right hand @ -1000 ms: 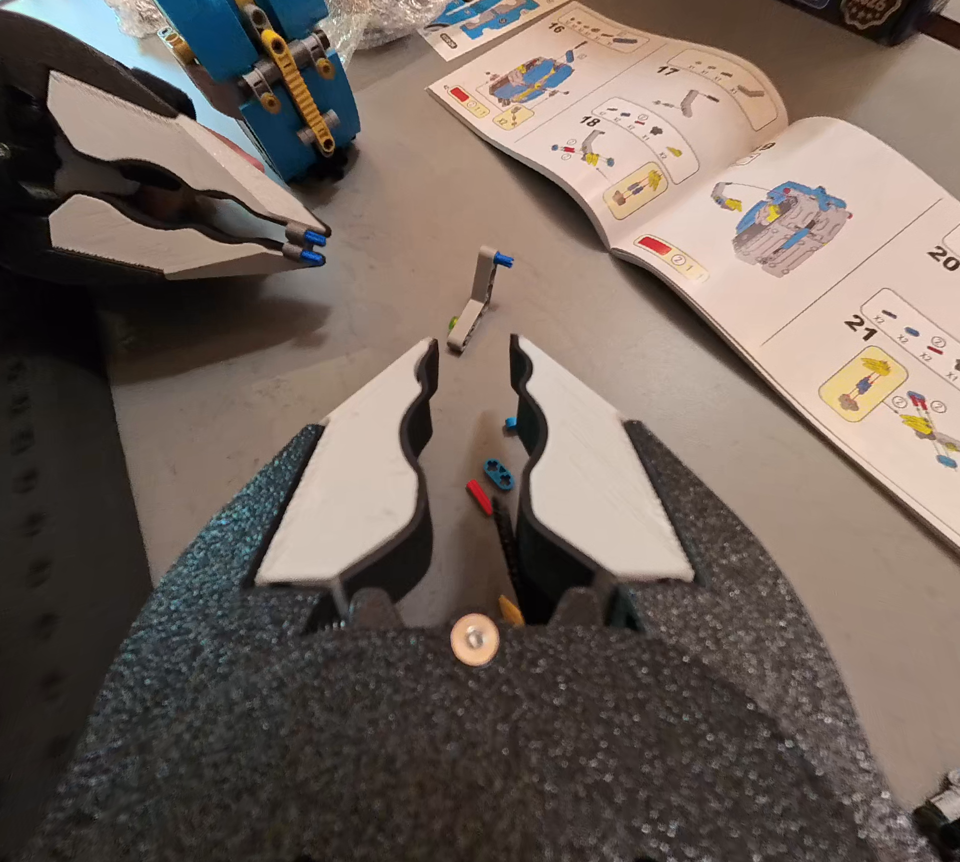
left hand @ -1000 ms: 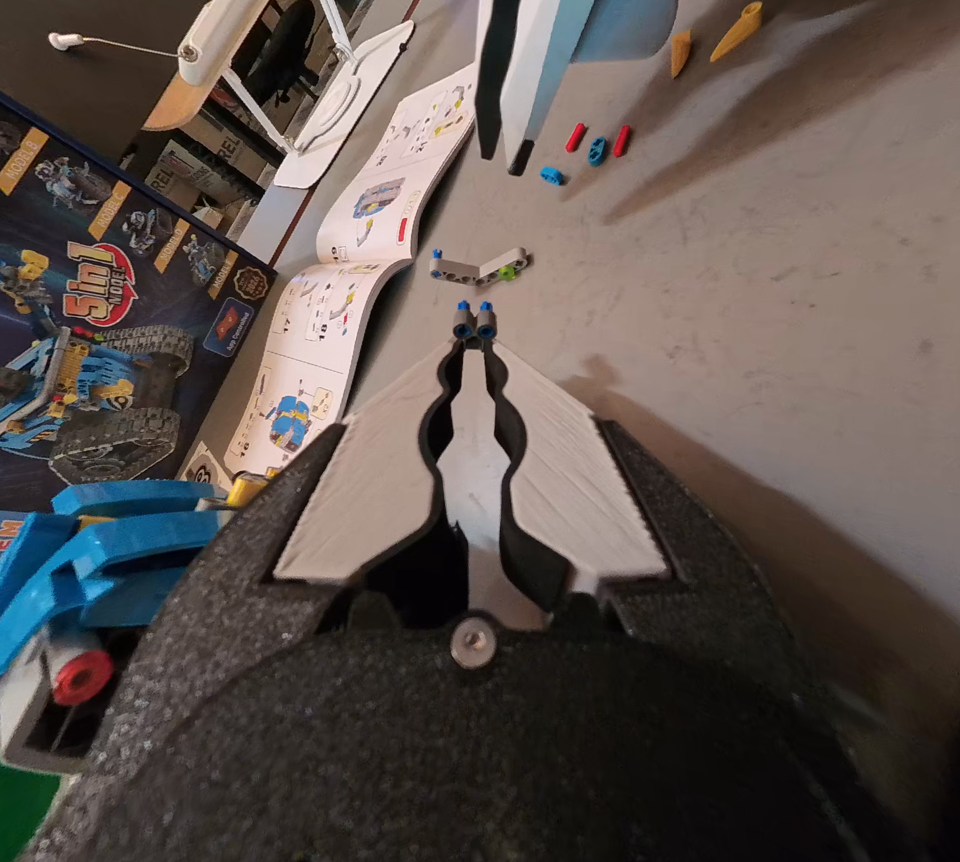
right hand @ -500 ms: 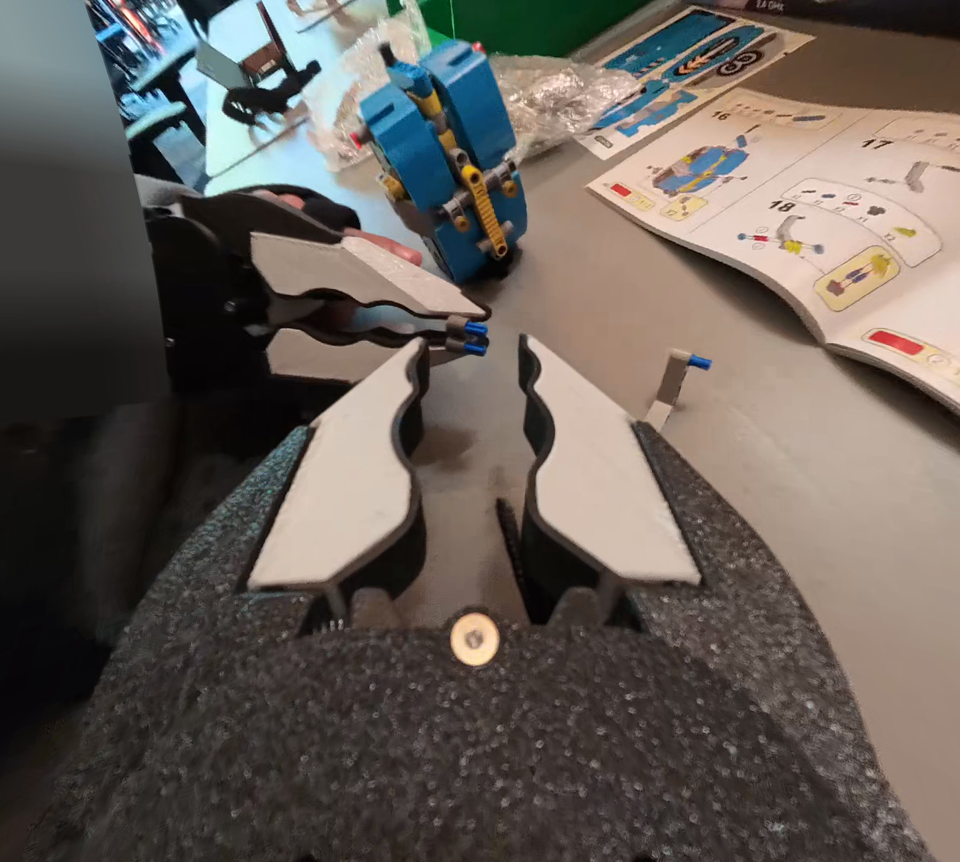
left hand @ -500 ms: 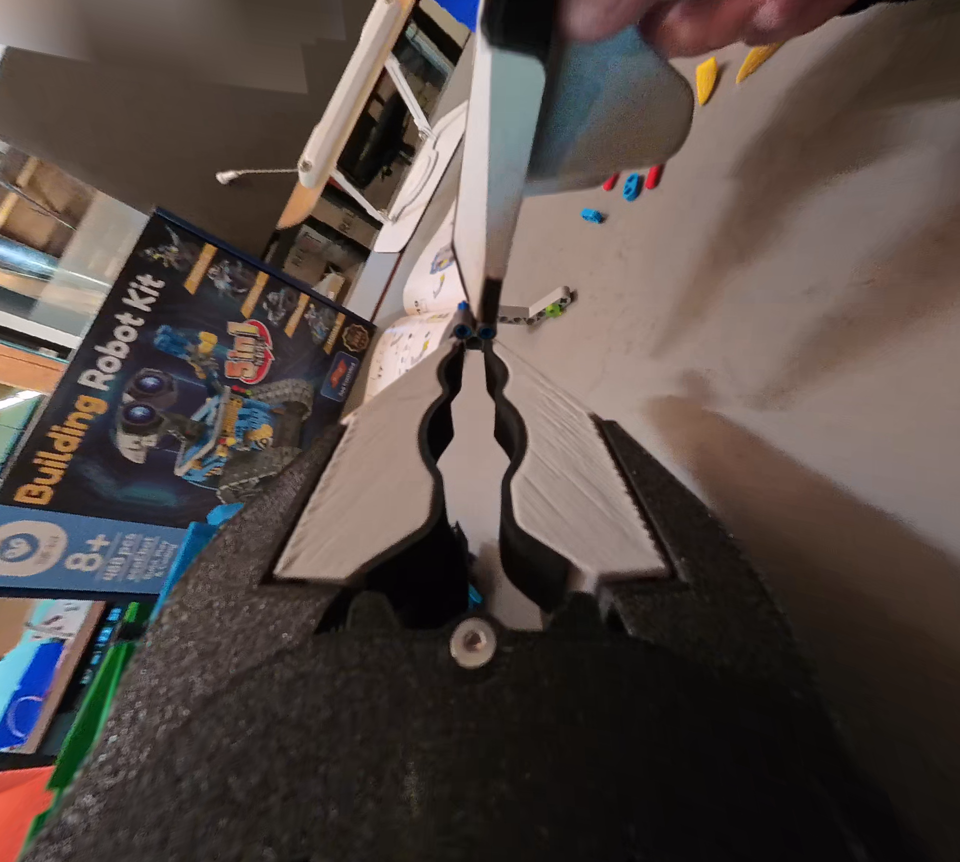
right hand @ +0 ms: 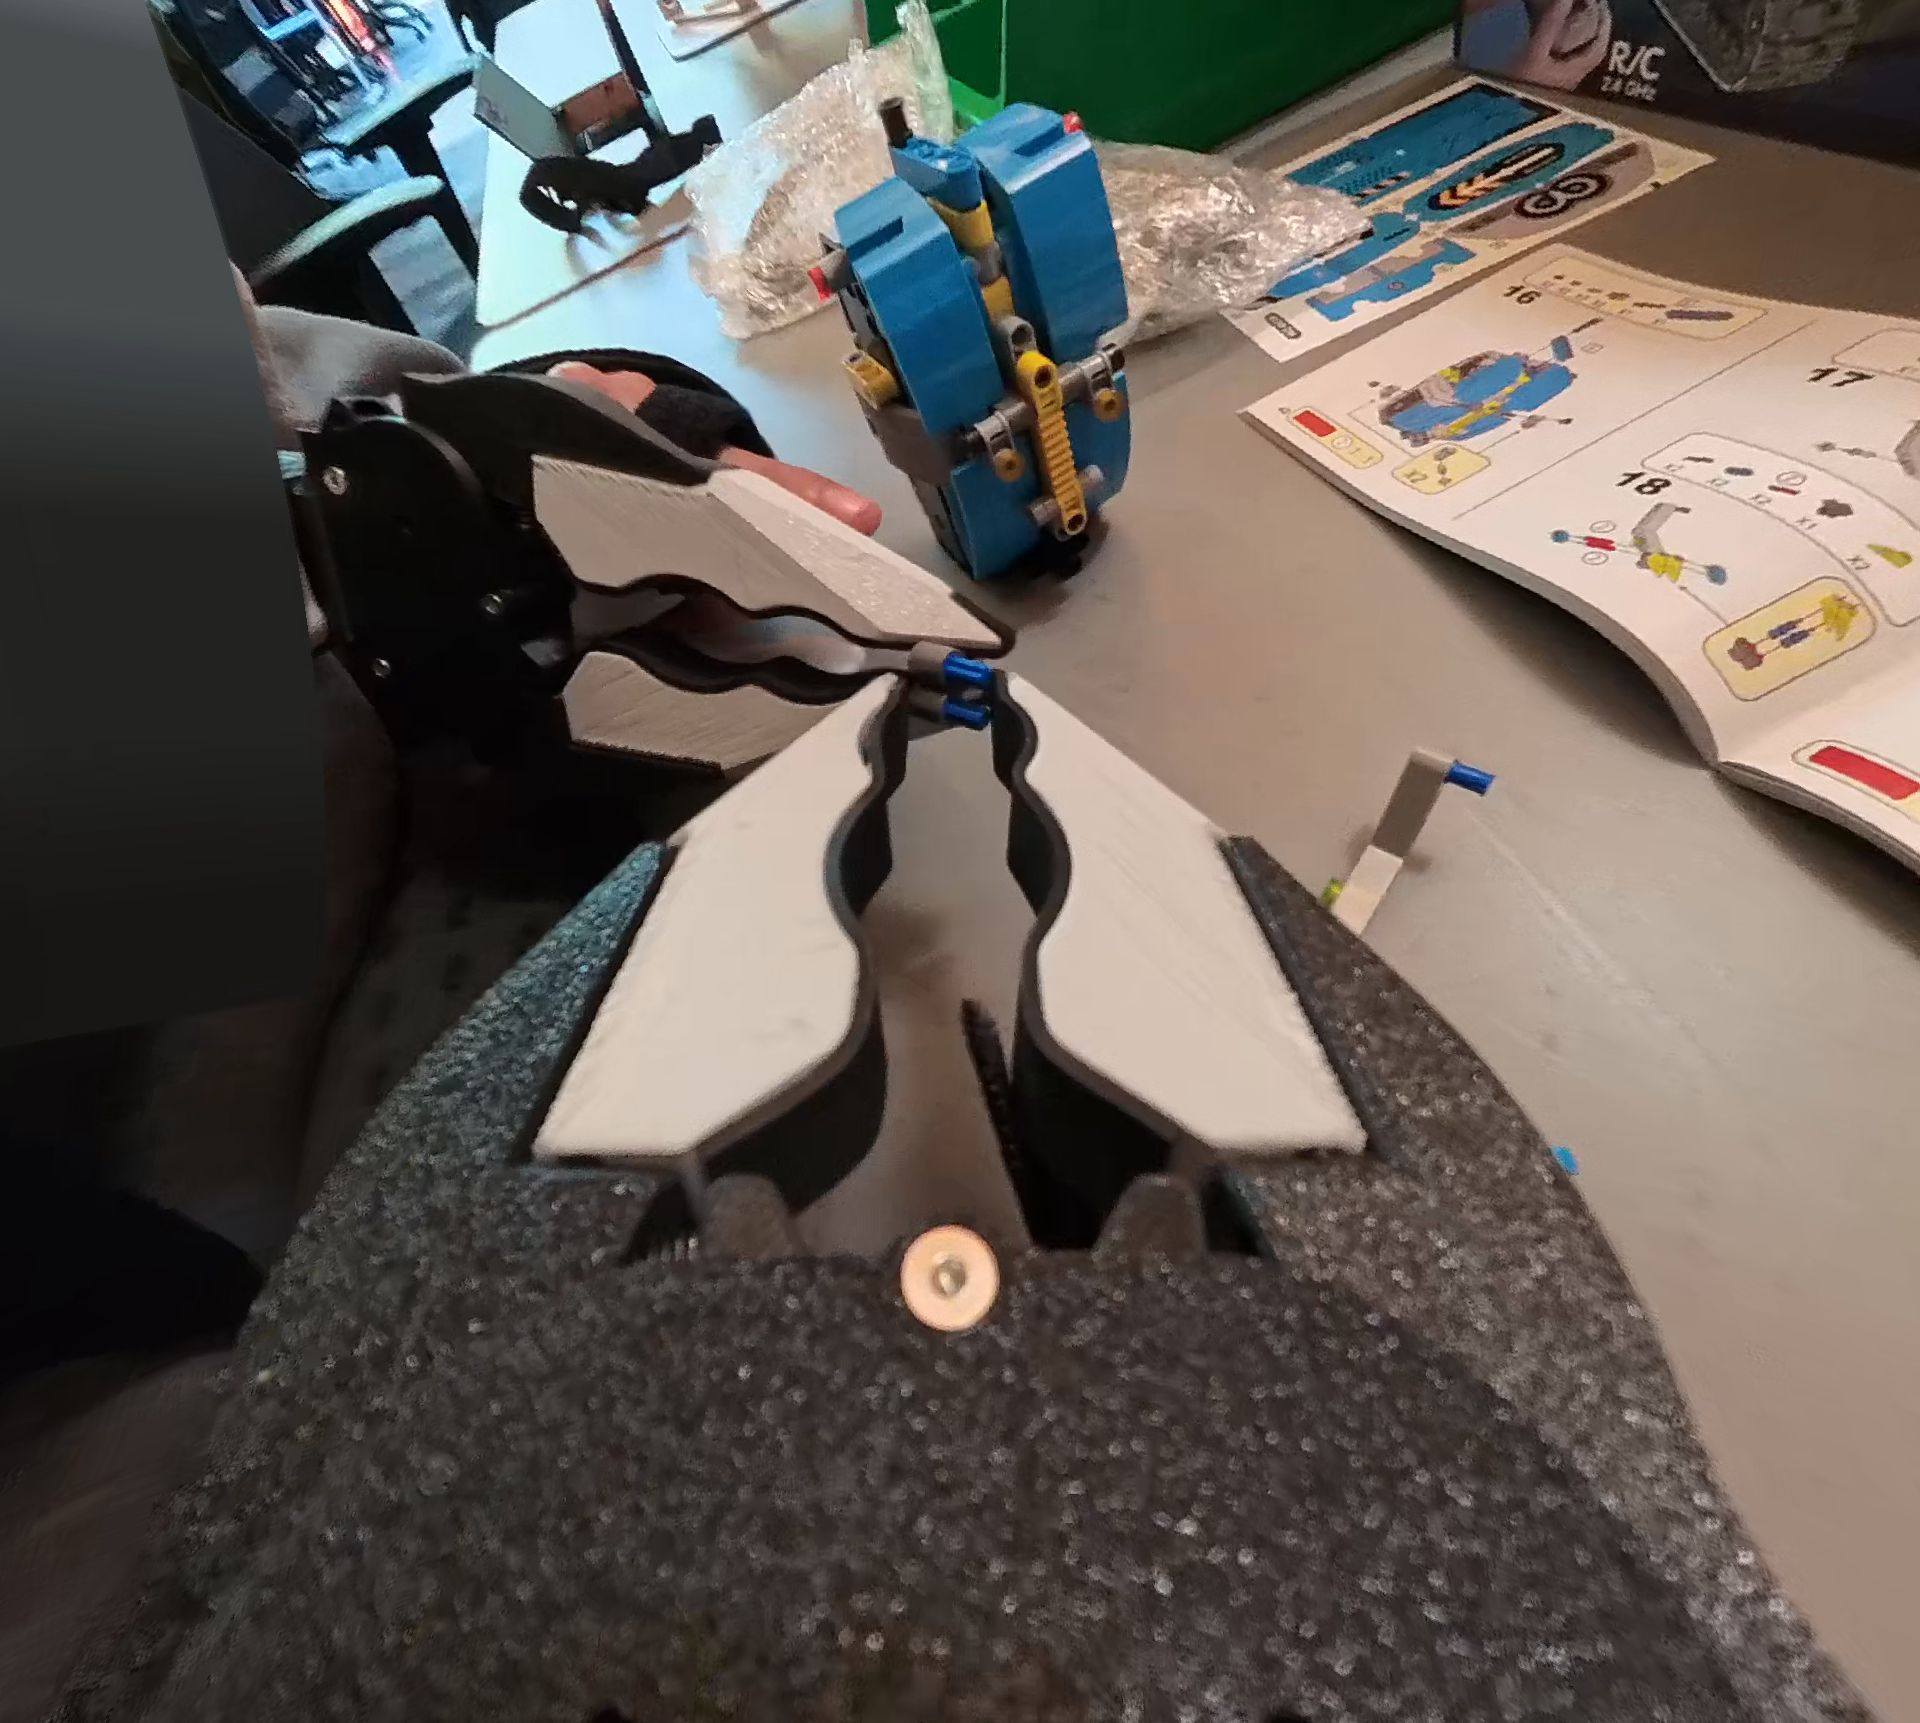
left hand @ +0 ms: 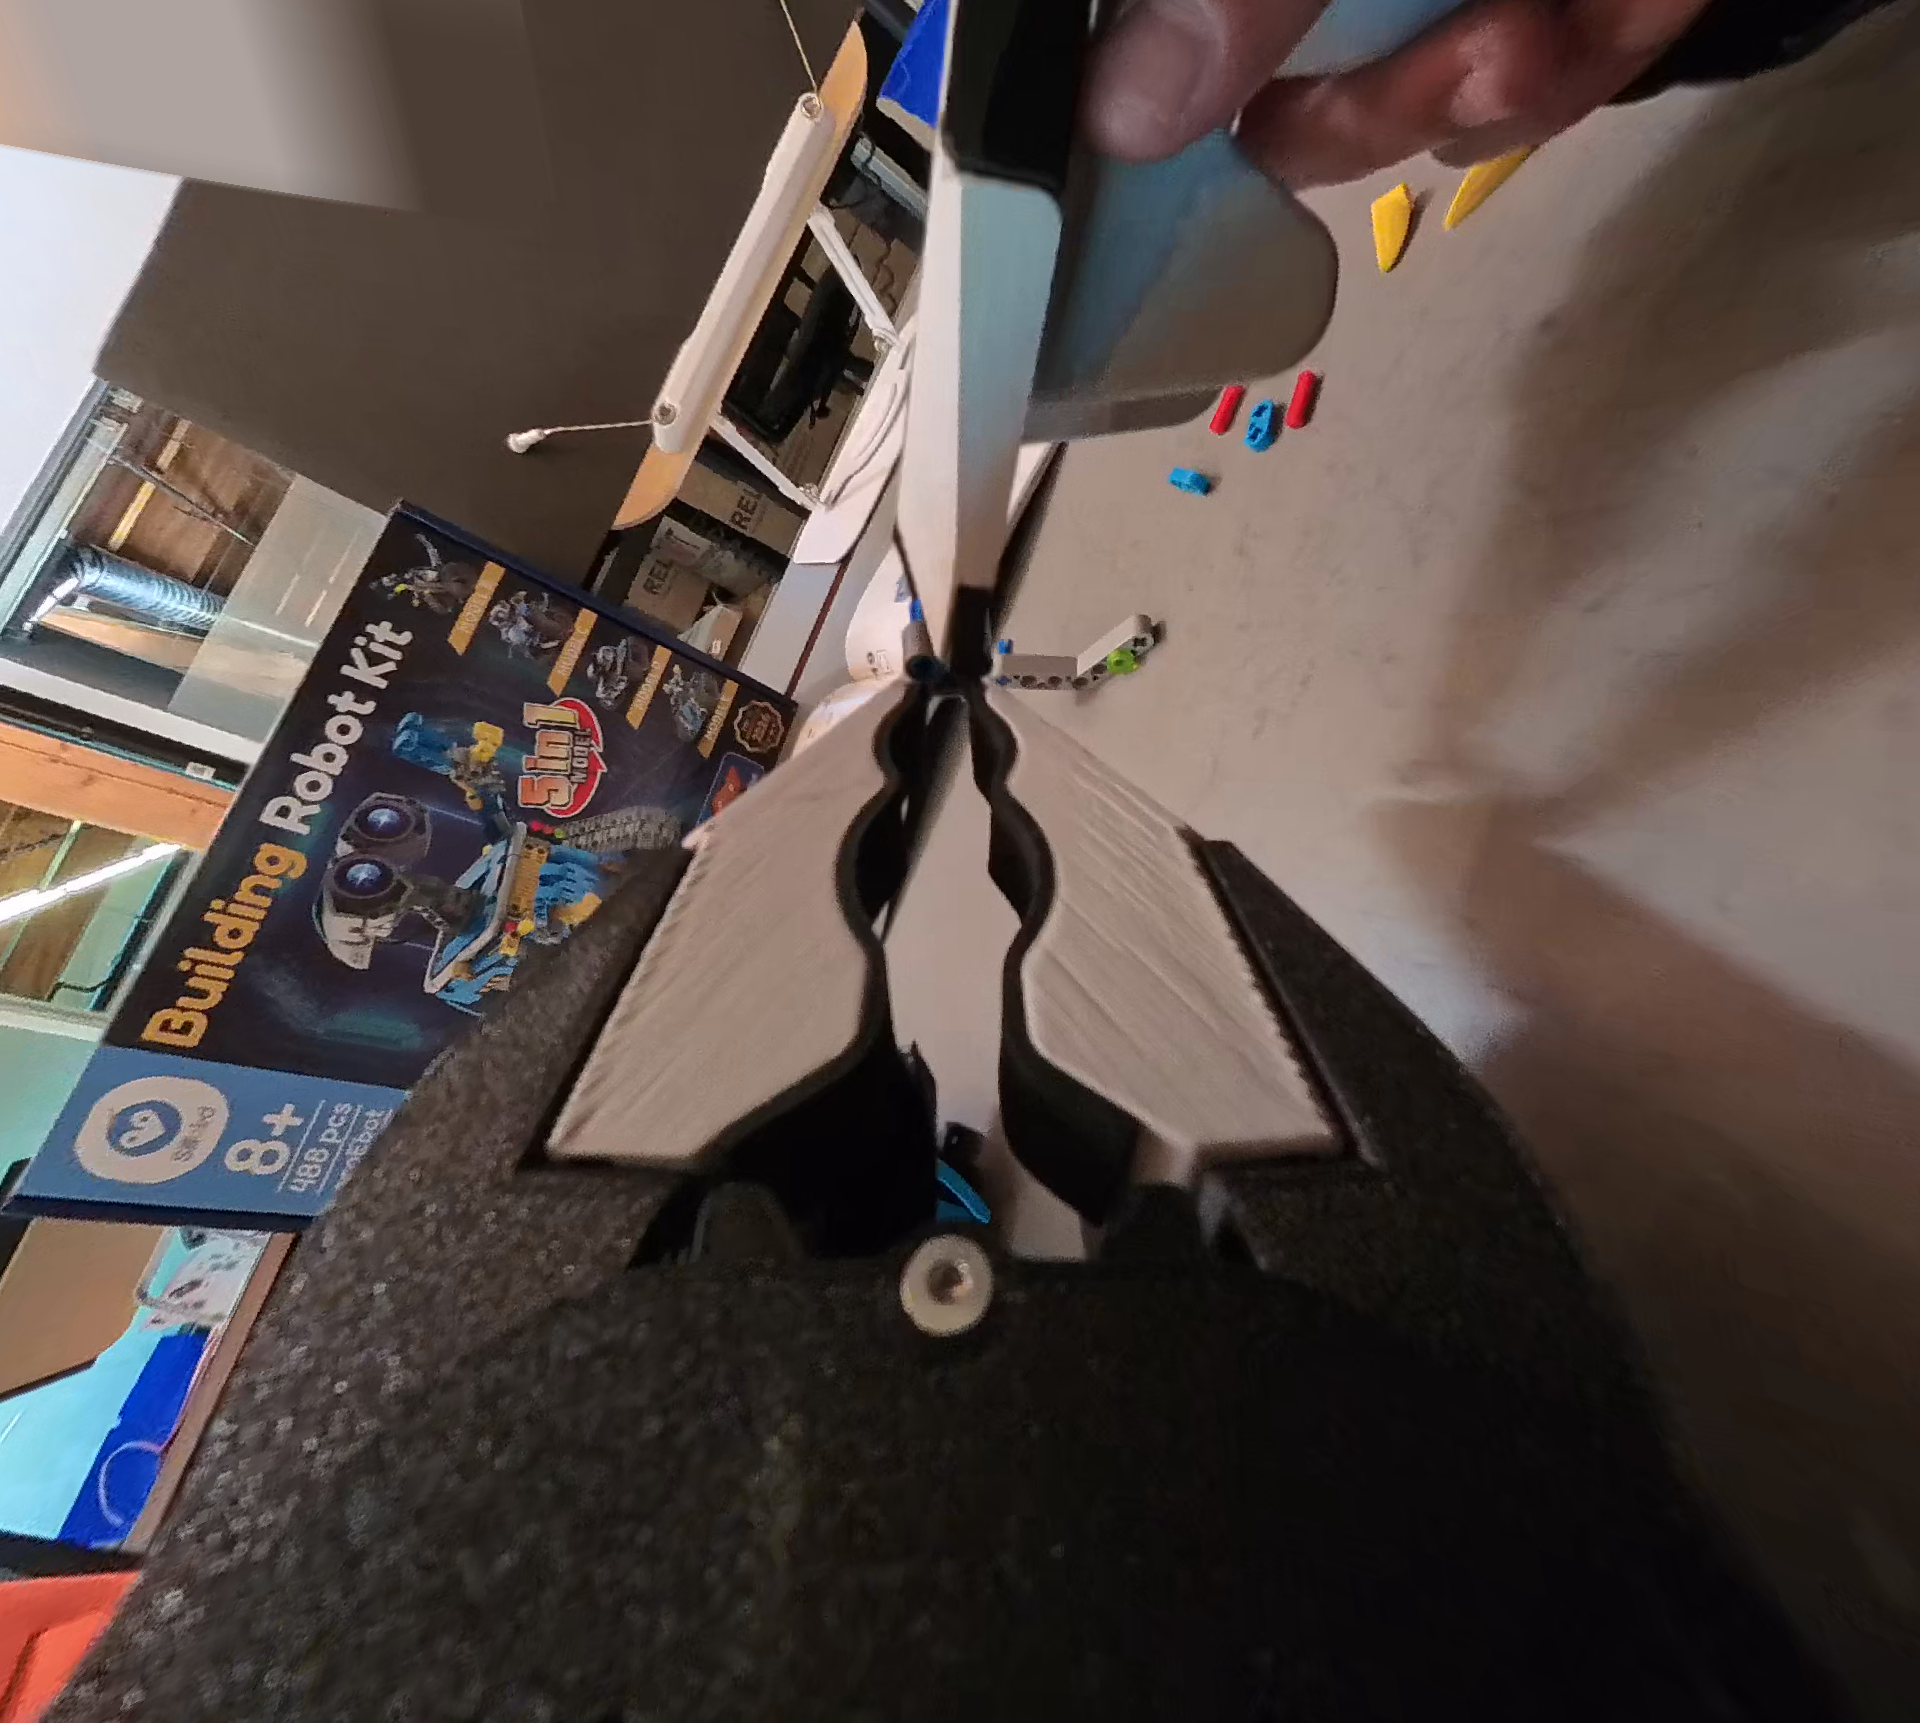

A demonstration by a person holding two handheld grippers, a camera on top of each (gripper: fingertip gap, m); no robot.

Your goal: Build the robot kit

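My left gripper (right hand: 940, 686) clenches a grey piece with blue pins (right hand: 961, 691); my right gripper (right hand: 945, 707) (fingers apart) brackets its pins.

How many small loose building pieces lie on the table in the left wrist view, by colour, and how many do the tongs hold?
Red pieces: 2
Blue pieces: 2
Yellow pieces: 2
Grey bent beam: 1
Grey piece with blue pins, in the left tongs: 1
Total: 8

Office: desks (right hand: 644, 21), swivel chairs (right hand: 353, 219)
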